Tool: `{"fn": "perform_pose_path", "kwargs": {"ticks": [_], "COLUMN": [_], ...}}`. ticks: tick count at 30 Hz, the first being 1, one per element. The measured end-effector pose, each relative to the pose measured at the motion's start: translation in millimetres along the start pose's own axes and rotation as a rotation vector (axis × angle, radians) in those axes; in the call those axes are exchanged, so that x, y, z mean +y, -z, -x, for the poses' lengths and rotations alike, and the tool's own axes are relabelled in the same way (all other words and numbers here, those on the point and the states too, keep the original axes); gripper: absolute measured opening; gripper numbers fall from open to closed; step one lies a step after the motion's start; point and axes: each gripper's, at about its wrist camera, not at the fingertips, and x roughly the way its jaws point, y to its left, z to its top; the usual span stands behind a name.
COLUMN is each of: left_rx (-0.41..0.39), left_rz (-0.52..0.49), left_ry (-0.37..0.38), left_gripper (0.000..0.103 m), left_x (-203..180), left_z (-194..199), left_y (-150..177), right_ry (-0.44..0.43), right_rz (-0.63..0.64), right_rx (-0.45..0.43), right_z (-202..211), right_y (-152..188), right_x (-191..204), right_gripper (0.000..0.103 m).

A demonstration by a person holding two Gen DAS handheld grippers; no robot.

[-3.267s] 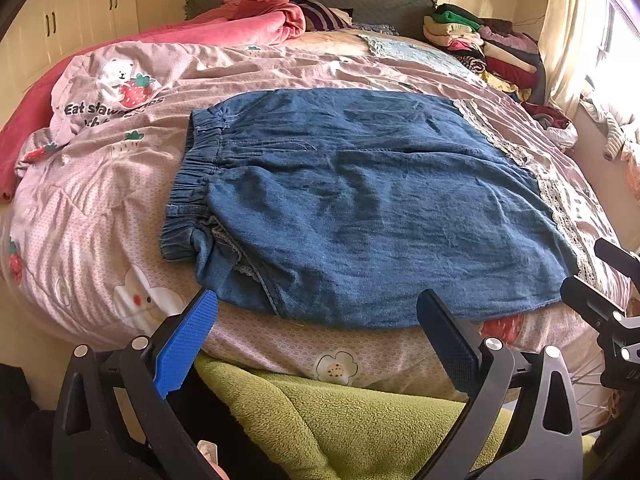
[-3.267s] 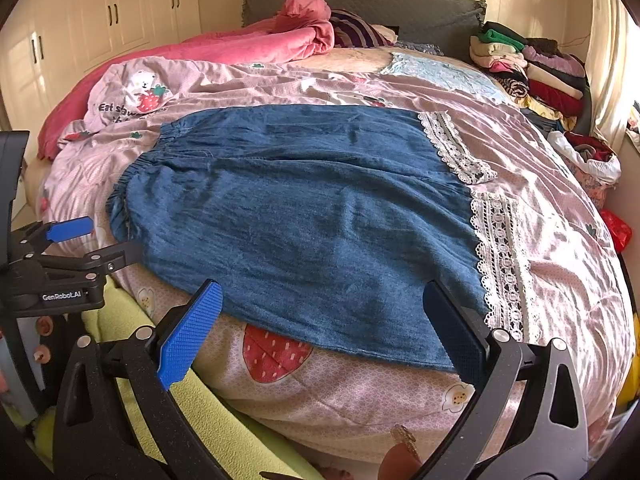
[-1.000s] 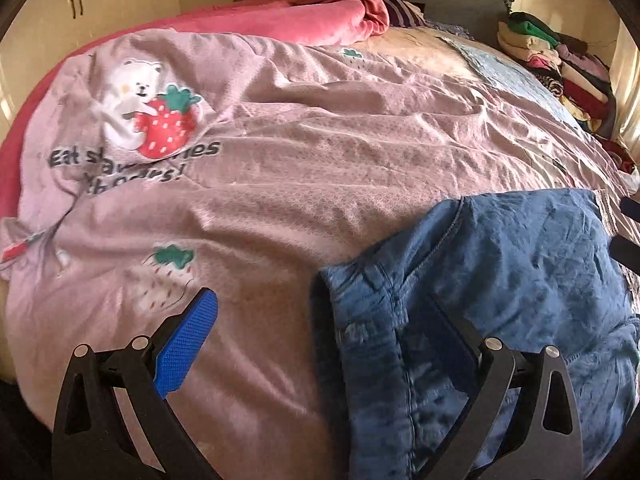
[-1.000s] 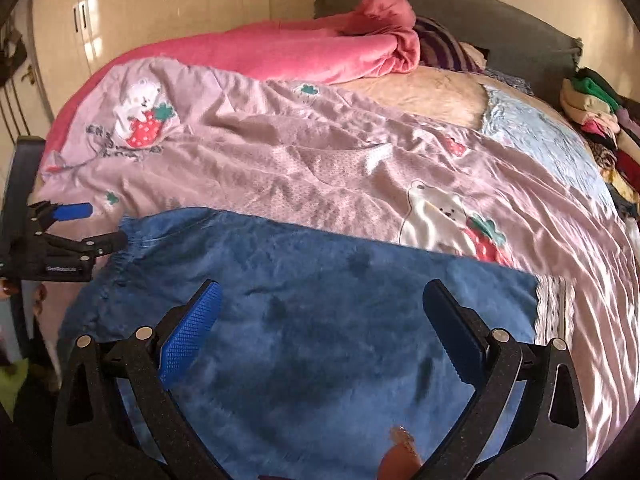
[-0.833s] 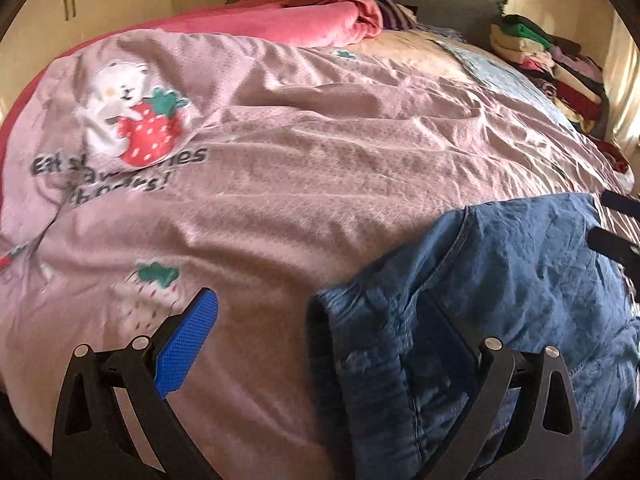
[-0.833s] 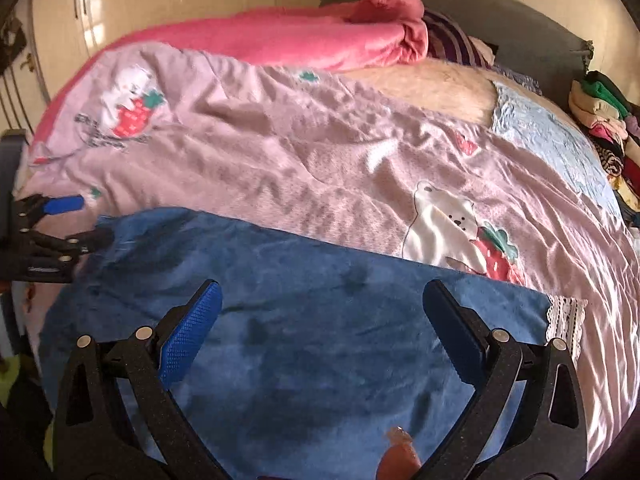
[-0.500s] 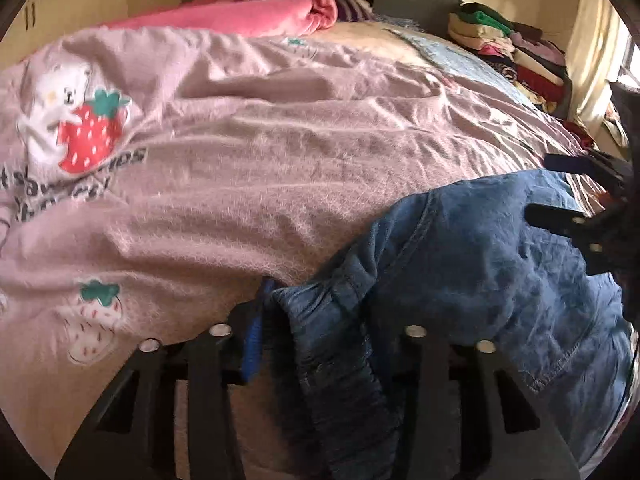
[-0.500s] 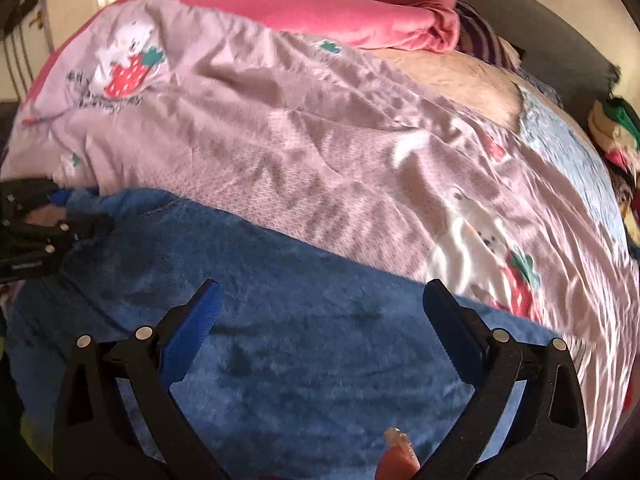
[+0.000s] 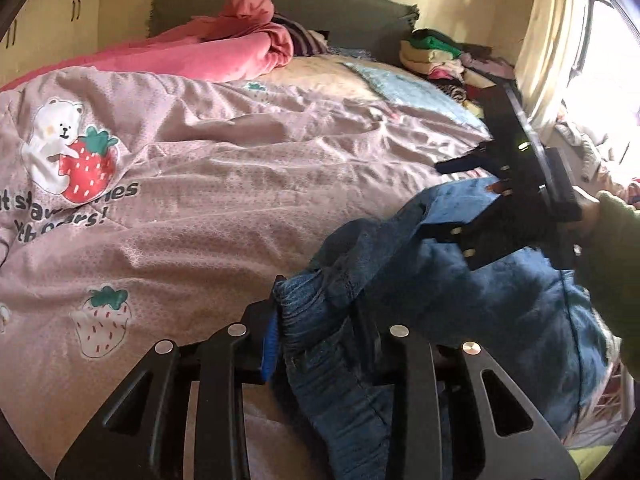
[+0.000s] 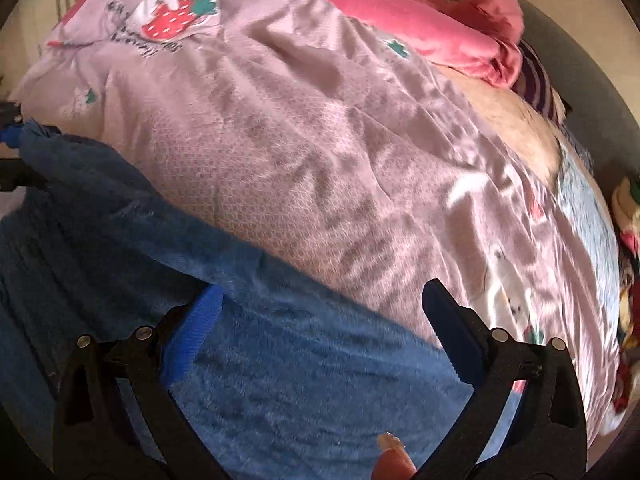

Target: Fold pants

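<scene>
Blue denim pants [image 9: 500, 300] lie on a pink quilt [image 9: 240, 200]. My left gripper [image 9: 320, 320] has the gathered waistband between its pads [image 9: 268, 344] and holds it bunched and raised a little; its jaws are still closing. My right gripper [image 10: 324, 296] hangs tilted over the far edge of the pants [image 10: 300, 380]. Its jaws are wide and closing, with the cloth below them and not pinched. In the left wrist view the right gripper [image 9: 452, 200] straddles that edge, held by a hand in a green sleeve [image 9: 608, 248]. The left gripper [image 10: 12, 152] shows at the right wrist view's left rim.
The quilt carries bear and strawberry prints [image 9: 72, 152]. A rolled pink blanket [image 9: 224, 52] lies along the dark headboard [image 9: 340, 12]. Folded clothes [image 9: 436, 52] are stacked at the far right corner beside a curtain [image 9: 548, 40] and bright window.
My left gripper has shut on the waistband and lifted it into a bunch. My right gripper has sunk toward the pants' far edge and rolled, and its jaws have narrowed slightly.
</scene>
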Motion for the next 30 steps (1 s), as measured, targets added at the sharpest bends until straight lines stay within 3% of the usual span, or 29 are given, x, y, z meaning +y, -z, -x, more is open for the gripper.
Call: {"fn": "perform_pose_path", "kwargs": {"ticks": [5,7,15,21,30], "left_rx": [-0.018,-0.039,-0.07,-0.081,-0.044], "left_rz": [-0.02,-0.031,-0.032,-0.116,-0.172], "left_ry": [0.018,0.007,0.062,0.062,0.057], "left_gripper": [0.028,0.028,0.028,0.028,0.029], "left_x": [0.9,0.8,0.6,-19.5,-49.2], "left_z": [6.0,7.8,20.8,56.1,97.3], "left_y": [1.6,2.6,14.8,31.1,68.0], "right_ry": [-0.117,-0.096,-0.044,-0.009,-0.085], "right_rz": [-0.027,-0.064,-0.198,-0.207,-0.24], "right_rx": [-0.003,-0.029,-0.146,-0.183,-0.167], "right_z": [7.6,21.1,96.8,148.7,187.7], "right_y": [-1.3,4.5,45.3,76.3,139.6], "right_x": [8.0,9.9,31.0,70.0,132.4], "right_gripper": [0.015,0.007,0.004,0.004,0.004]}}
